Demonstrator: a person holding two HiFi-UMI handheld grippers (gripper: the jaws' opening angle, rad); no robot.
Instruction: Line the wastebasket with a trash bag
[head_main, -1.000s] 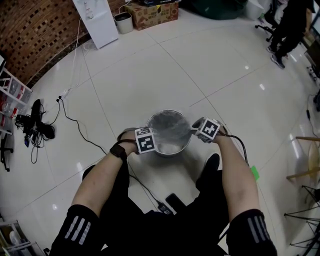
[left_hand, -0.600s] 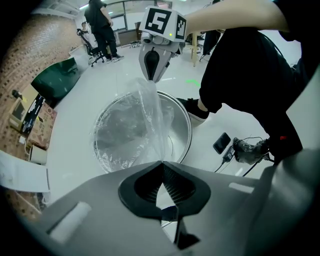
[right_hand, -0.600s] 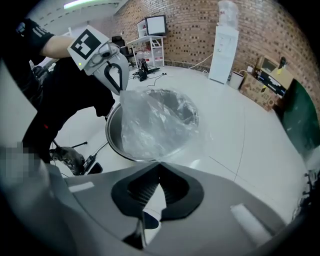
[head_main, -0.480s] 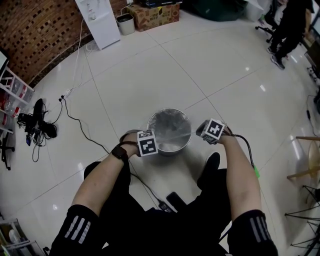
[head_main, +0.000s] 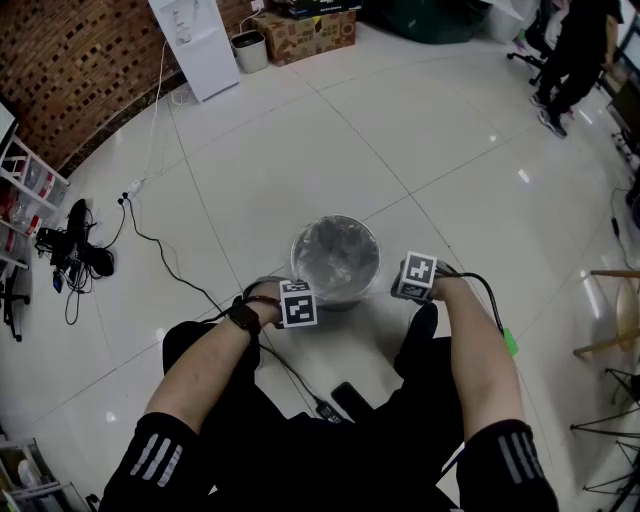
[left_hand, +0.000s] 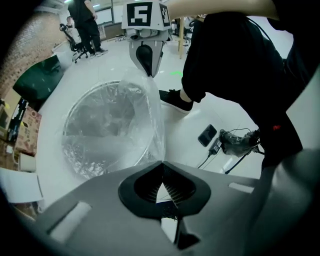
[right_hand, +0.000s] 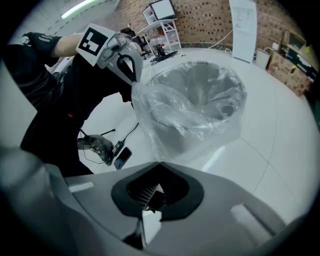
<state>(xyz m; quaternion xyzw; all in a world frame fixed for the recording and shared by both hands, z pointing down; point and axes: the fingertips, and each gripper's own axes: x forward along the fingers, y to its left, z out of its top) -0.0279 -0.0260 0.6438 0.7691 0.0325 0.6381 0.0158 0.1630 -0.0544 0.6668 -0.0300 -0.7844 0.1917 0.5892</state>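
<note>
A round metal wastebasket stands on the white tiled floor with a clear trash bag inside it. The bag's film is pulled out over the near rim toward me. My left gripper is shut on the bag's edge, and the film runs straight up from its closed jaws. My right gripper is shut on the same edge a little further along. In the head view the left gripper sits at the basket's near left and the right gripper at its near right. Each gripper view shows the other gripper pinching the film.
A phone with its cable lies on the floor between my legs, and my shoe is near the basket. A cord tangle lies far left. A white panel, a small bin and a cardboard box stand at the back. A person stands at the top right.
Both grippers have drawn back from the basket's rim toward me, the right one further. The basket has stayed in place.
</note>
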